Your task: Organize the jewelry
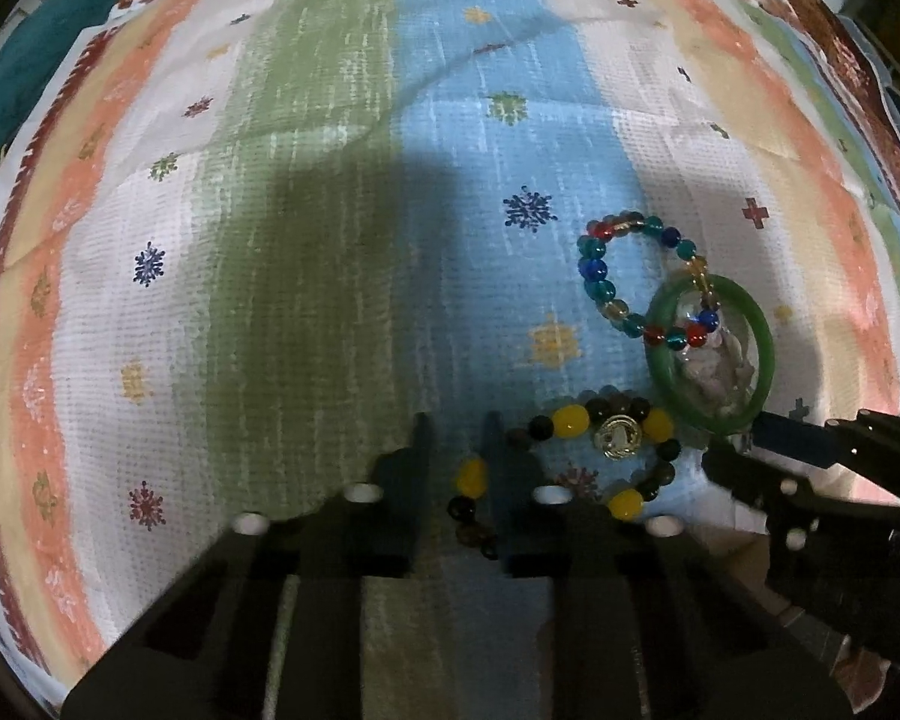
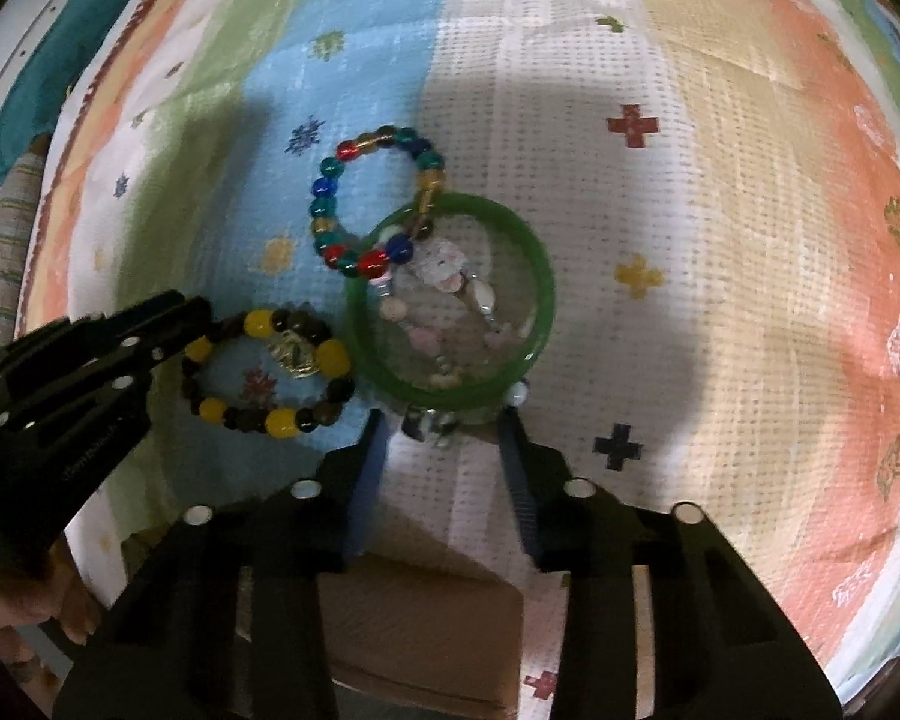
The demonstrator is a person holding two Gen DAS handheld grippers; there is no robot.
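Observation:
Three bracelets and a bangle lie on a patterned cloth [image 2: 720,192]. A green bangle [image 2: 540,264] [image 1: 763,336] lies over a pale charm bracelet [image 2: 444,276] and over part of a blue, red and teal glass bead bracelet [image 2: 330,204] [image 1: 594,276]. A yellow and dark bead bracelet with a gold charm [image 2: 270,369] [image 1: 570,420] lies beside them. My left gripper [image 1: 456,438] is open, its fingers astride one side of the yellow bracelet; it also shows in the right wrist view [image 2: 201,315]. My right gripper [image 2: 444,420] is open just short of the bangle's near rim.
The striped cloth covers the whole surface, with fold creases. A teal fabric [image 1: 36,60] lies past its far left edge. A bare hand [image 2: 42,594] holds the left gripper at lower left.

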